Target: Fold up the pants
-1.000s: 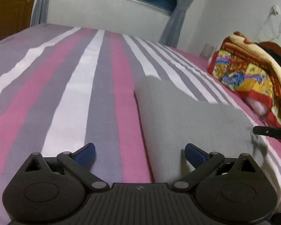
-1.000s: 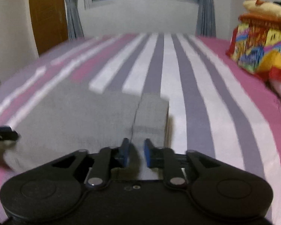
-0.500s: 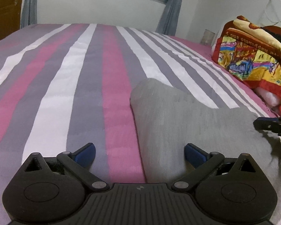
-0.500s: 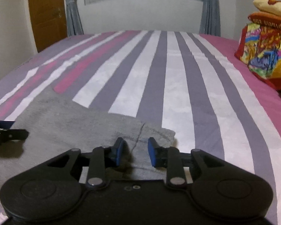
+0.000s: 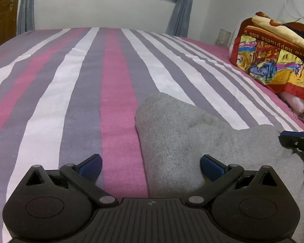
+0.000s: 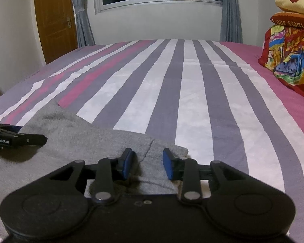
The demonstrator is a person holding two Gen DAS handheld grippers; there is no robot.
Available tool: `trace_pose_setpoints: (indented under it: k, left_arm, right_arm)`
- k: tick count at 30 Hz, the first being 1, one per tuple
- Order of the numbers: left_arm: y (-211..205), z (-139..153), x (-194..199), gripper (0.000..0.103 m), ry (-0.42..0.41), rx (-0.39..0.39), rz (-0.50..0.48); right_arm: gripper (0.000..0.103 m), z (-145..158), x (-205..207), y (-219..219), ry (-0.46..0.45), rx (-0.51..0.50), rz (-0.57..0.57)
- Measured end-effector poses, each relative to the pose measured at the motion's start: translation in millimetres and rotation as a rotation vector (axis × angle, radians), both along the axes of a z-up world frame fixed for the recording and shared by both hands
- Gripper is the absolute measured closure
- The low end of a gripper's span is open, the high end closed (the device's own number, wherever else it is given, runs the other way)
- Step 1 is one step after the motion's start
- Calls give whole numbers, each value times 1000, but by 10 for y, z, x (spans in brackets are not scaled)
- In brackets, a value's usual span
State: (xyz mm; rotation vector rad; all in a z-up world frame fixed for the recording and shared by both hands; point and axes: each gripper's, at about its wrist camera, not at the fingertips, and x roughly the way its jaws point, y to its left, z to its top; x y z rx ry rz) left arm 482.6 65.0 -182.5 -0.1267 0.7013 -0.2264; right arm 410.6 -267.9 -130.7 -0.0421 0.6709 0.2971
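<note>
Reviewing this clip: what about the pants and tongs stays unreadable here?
- Grey pants: near part hidden behind the left tongs body; right side cut by the frame edge.
- Right tongs, opening: their body hides the pants edge beneath.
- Folded blanket: cut off at the right edge.

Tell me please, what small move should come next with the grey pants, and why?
Probably draw the right gripper back off the pants: its jaws are opening and the pads no longer pinch the folded corner, which lies flat on the bed. The left gripper already stands open.
</note>
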Motion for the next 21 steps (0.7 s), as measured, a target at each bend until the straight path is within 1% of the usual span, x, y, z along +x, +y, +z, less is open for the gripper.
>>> trace_pose_setpoints:
  k: [3,5,6,7,8,9,11,13,14,15,18,21]
  left_arm:
    - [-7,16,9,0,10,20,-6]
    - [-19,42,-22,0,22,31,-3]
    - [-18,59,-54,0,25,38,-1]
    - [-18,69,-87,0,25,45,3]
    - [-13,86,-135,0,24,50,9]
    - [-3,112,-199,0,21,48,15]
    - [27,157,-324,0,28,38,24]
    - [50,189,-496,0,26,17,10]
    - [55,172,-569,0,35,21,-5]
    - [54,148,-642,0,46,32,-11]
    - [103,124,-856,0,61,12,-4]
    - [131,160,-1068,0,61,31,-11]
  right_arm:
    - [67,-17,-20,2,-12,-11,-2]
    - [61,-8,-30,-2,-12,-20,-12]
    - [56,6,-40,-7,-7,-23,-17]
    - [42,19,-54,-16,-5,-29,-25]
    - [34,22,-72,-35,-1,-36,-44]
    - [30,22,-96,-83,7,-19,-50]
    - [32,50,-185,-195,20,38,-54]
    - [32,90,-316,-245,13,58,-48]
    - [32,92,-368,-254,23,58,-42]
    - [32,82,-421,-278,47,66,-38]
    - [31,59,-525,-374,116,122,-61]
    - [30,178,-753,-409,80,128,-77]
